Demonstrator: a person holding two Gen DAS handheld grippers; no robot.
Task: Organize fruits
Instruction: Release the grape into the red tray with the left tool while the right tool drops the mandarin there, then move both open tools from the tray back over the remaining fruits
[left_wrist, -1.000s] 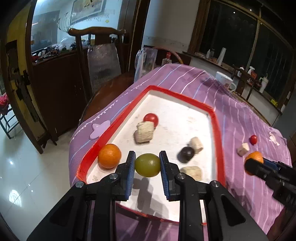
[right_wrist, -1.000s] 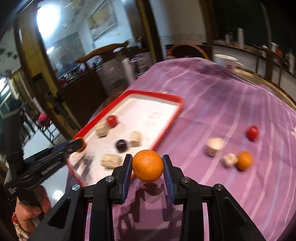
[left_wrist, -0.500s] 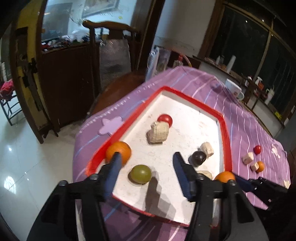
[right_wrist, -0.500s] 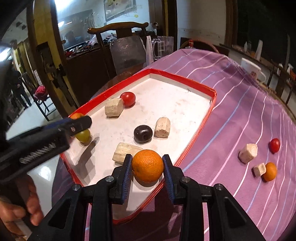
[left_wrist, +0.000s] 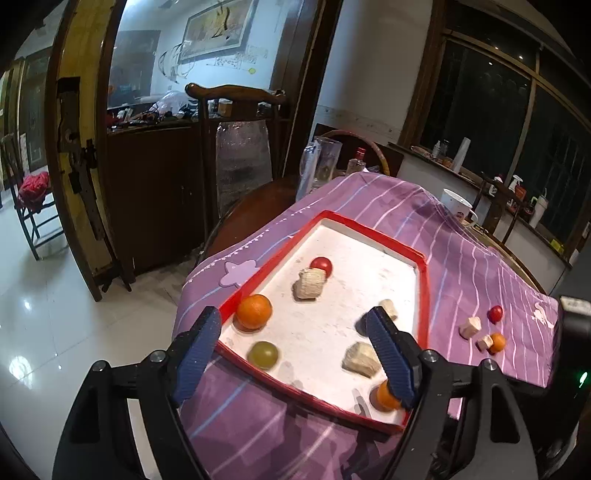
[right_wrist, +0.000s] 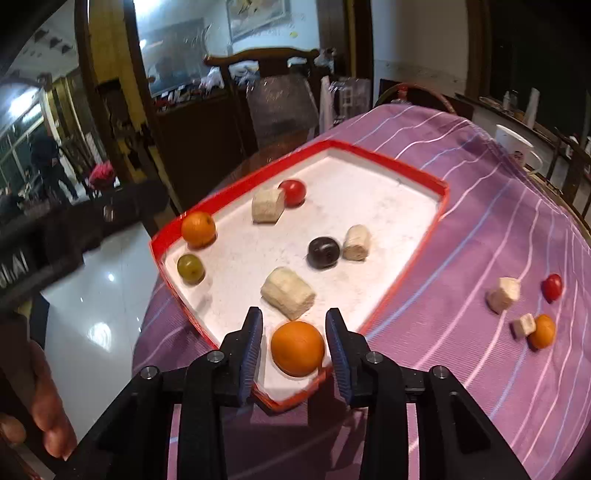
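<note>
**Trainee:** What is the state of the right tool (right_wrist: 294, 349)?

**Instructor:** Its jaws are parted, with a gap on both sides of the orange (right_wrist: 297, 348) between them. The orange rests on the white floor of the red-rimmed tray (right_wrist: 439, 216), at the corner nearest the tool. The tool is not gripping it.

**Trainee:** Why that corner?

**Instructor:** Judged from the layout, the tray is the collection point. Ahead of the tool it already holds a second orange (right_wrist: 198, 229), a green fruit (right_wrist: 190, 268), a dark fruit (right_wrist: 324, 252), a red fruit (right_wrist: 292, 192) and three pale chunks. The near corner is bare floor, so the orange touches nothing.

**Trainee:** And the left tool (left_wrist: 295, 352)?

**Instructor:** Spread wide and empty. It hovers above the near end of the tray; the green fruit (left_wrist: 263, 354) lies below, between its fingers and apart from them.

**Trainee:** What remains?

**Instructor:** On the striped surface (right_wrist: 480, 206), well to the right of the right tool, lie a small orange fruit (right_wrist: 542, 331), a small red fruit (right_wrist: 552, 287) and two pale pieces. These probably still need transfer.
</note>
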